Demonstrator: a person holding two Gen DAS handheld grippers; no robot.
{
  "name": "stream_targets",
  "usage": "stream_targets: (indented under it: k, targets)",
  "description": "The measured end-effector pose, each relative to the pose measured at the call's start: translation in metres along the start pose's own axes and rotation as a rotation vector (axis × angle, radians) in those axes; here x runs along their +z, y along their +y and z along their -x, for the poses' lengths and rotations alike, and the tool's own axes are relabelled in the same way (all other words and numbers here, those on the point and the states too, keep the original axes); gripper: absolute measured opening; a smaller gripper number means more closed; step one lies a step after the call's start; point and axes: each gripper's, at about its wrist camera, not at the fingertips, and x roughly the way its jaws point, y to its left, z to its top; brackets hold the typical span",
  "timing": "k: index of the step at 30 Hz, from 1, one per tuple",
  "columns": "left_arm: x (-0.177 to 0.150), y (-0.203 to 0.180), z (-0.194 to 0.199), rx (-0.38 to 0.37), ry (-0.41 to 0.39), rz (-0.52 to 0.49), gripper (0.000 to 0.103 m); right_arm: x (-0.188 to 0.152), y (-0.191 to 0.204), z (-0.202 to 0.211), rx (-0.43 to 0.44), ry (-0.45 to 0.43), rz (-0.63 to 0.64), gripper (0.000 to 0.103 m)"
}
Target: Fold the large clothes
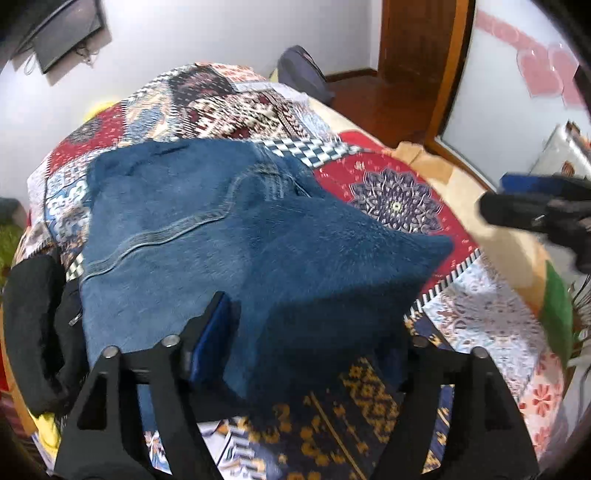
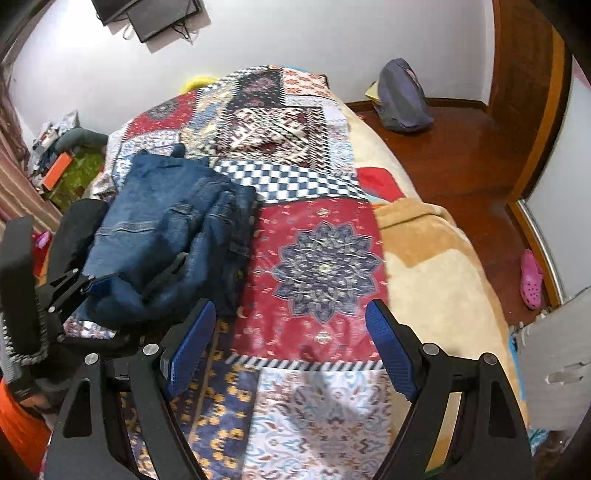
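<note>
Folded blue jeans (image 1: 229,236) mid-frame on patchwork bedspread (image 1: 399,192), left gripper (image 1: 310,332) at lower centre, jaws spread, denim between but unpinched, right gripper (image 2: 291,332) low centre of its view, jaws wide over bare quilt, black garment (image 1: 33,325) at left edge.

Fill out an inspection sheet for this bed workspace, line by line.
Surface: patchwork quilt over a tan blanket.
Job's things: blue jeans, folded into a bundle on the quilt.
Clutter: black garment beside the jeans.
Grippers: left tool open, jeans between its fingers, no clamp seen; right tool open, empty, over the quilt.
Cables: wires hang below the wall screen.
Surroundings: backpack and pink shoe on the wooden floor.
</note>
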Motion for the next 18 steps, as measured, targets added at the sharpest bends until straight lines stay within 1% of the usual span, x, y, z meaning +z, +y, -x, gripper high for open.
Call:
stream_targets:
  k: [1,2,5,6,9,10,11,13,14,15,17,18]
  targets:
    - [-0.001,0.002,0.008,0.002,-0.011,0.014,0.081,0.000,0.000,-0.001,0.007,-0.001,-0.001,0.081]
    - [-0.001,0.003,0.013,0.000,-0.019,0.026,0.083,-0.001,0.004,-0.002,0.016,0.000,-0.002,0.081]
    - [-0.005,0.018,0.035,-0.039,-0.057,0.075,0.084,-0.001,0.015,-0.004,0.040,-0.004,0.006,0.081]
    - [-0.006,0.025,0.040,-0.035,-0.072,0.085,0.084,0.001,0.022,-0.004,0.049,-0.007,0.015,0.081]
    - [-0.009,0.046,0.060,0.018,-0.144,0.116,0.085,0.007,0.039,-0.002,0.066,-0.027,0.048,0.081]
    - [-0.008,0.052,0.063,0.024,-0.157,0.122,0.085,0.009,0.044,-0.001,0.072,-0.035,0.058,0.081]
    - [-0.009,0.062,0.069,0.036,-0.175,0.130,0.087,0.013,0.050,0.000,0.084,-0.045,0.069,0.081]
    - [-0.010,0.076,0.072,0.081,-0.194,0.145,0.093,0.018,0.062,0.000,0.108,-0.059,0.083,0.081]
    - [-0.012,0.086,0.072,0.120,-0.200,0.163,0.093,0.021,0.069,-0.002,0.120,-0.063,0.092,0.081]
    - [-0.014,0.095,0.069,0.140,-0.192,0.184,0.093,0.023,0.074,-0.004,0.125,-0.063,0.100,0.081]
    - [-0.019,0.113,0.060,0.142,-0.155,0.234,0.093,0.026,0.087,-0.013,0.134,-0.056,0.122,0.081]
    - [-0.024,0.122,0.053,0.130,-0.132,0.264,0.093,0.026,0.091,-0.018,0.135,-0.048,0.130,0.081]
